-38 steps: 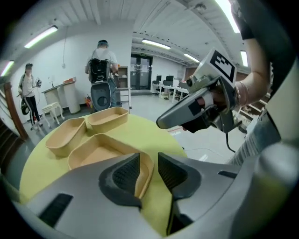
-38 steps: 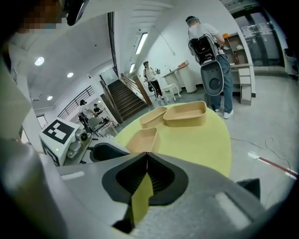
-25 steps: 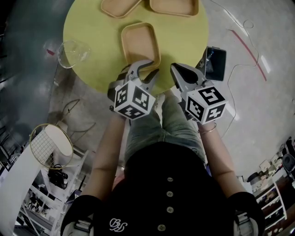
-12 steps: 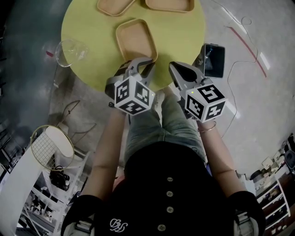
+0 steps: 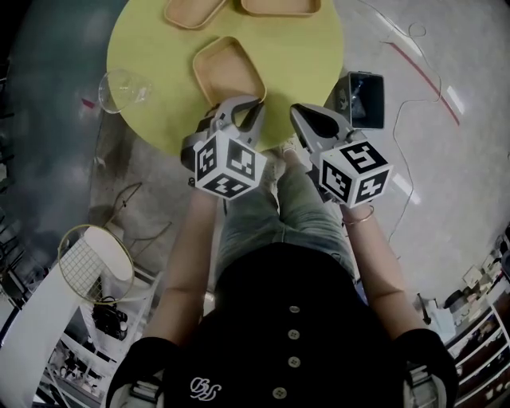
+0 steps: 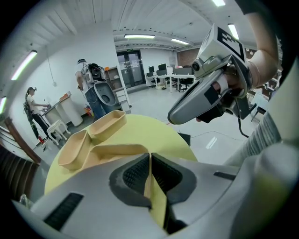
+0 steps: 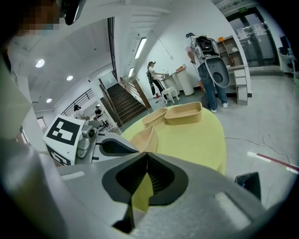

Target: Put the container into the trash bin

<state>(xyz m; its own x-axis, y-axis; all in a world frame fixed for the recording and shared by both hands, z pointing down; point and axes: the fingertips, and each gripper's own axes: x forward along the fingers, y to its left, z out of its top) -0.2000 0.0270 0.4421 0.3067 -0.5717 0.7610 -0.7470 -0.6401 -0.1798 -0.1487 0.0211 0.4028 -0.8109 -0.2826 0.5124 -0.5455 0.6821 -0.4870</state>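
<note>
Three tan containers lie on the round yellow table point(image 5: 303, 64). The nearest container point(image 5: 225, 70) sits by the near edge. My left gripper point(image 5: 256, 105) is shut on its near rim, and a thin tan strip shows between the pads point(image 6: 150, 156). The container's wall point(image 6: 117, 150) runs ahead of those jaws. My right gripper point(image 5: 296, 111) hovers just right of it over the table edge, shut with nothing held; in the right gripper view point(image 7: 147, 156) only yellow table shows below its pads. A dark square bin point(image 5: 365, 97) stands on the floor to the table's right.
Two more tan containers point(image 5: 279, 5) lie at the table's far side. A clear cup-like thing point(image 5: 123, 86) is at the table's left edge. A wire basket point(image 5: 96, 263) stands on the floor at left. People stand point(image 6: 96, 93) far behind the table.
The near container has turned a little on the table, its far end swinging left, with my left gripper still at its rim. My right gripper has hardly moved.
</note>
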